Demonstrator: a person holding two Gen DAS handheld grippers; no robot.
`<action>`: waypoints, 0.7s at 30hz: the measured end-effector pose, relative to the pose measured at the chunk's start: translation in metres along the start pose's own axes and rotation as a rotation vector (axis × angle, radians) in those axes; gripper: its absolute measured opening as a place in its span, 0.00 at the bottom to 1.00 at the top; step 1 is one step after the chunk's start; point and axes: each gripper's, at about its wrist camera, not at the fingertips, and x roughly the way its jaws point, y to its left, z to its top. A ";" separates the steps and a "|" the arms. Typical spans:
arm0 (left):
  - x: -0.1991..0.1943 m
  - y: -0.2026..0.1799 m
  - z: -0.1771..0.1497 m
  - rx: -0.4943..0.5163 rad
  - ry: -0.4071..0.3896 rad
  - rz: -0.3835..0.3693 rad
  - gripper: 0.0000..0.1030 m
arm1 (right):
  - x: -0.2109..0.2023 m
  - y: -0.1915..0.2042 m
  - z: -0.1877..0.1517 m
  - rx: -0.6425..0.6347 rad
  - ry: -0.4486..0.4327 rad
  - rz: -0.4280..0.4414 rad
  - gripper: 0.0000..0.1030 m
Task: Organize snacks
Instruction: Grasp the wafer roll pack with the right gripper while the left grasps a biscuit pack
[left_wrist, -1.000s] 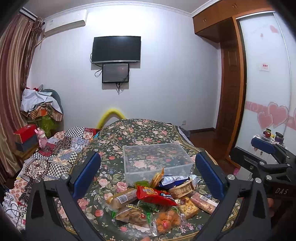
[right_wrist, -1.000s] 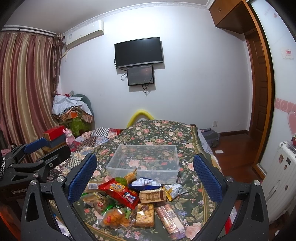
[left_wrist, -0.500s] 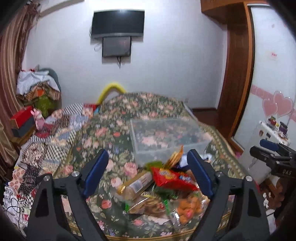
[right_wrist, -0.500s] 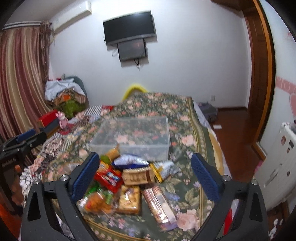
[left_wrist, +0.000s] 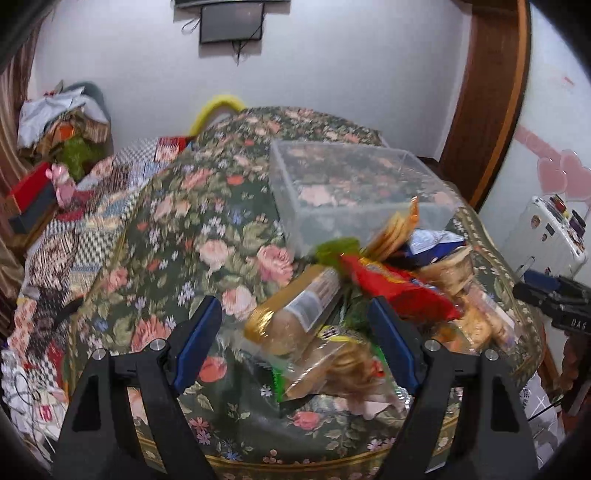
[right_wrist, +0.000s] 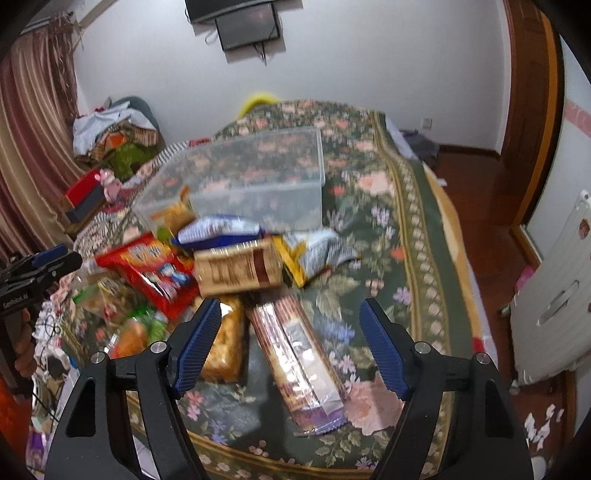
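A pile of snack packets lies at the near end of a floral-covered table (left_wrist: 192, 236). An empty clear plastic bin (left_wrist: 354, 192) stands just behind the pile; it also shows in the right wrist view (right_wrist: 251, 184). My left gripper (left_wrist: 295, 325) is open above a gold-wrapped biscuit pack (left_wrist: 295, 314) and a clear bag of pastries (left_wrist: 343, 365). A red packet (left_wrist: 399, 288) lies to its right. My right gripper (right_wrist: 290, 325) is open above a long striped wafer pack (right_wrist: 295, 354). A brown box-like packet (right_wrist: 240, 271) and a red packet (right_wrist: 151, 269) lie beyond it.
The other gripper shows at the frame edge in each view, in the left wrist view (left_wrist: 554, 299) and the right wrist view (right_wrist: 33, 273). A white suitcase (right_wrist: 554, 295) stands right of the table. Clutter and a patterned quilt (left_wrist: 55, 236) lie to the left.
Both grippers have moved down and forward toward the snack pile and tilted downward. Their jaws have narrowed a little but stay open. Nothing has been picked up.
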 end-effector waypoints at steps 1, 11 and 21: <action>0.004 0.003 -0.001 -0.007 0.007 -0.003 0.80 | 0.003 0.000 -0.002 0.002 0.014 0.002 0.72; 0.039 0.007 0.001 0.008 0.045 -0.012 0.80 | 0.034 -0.004 -0.013 -0.001 0.109 0.015 0.66; 0.051 0.002 -0.001 0.049 0.047 -0.020 0.61 | 0.047 -0.006 -0.019 -0.017 0.144 0.002 0.58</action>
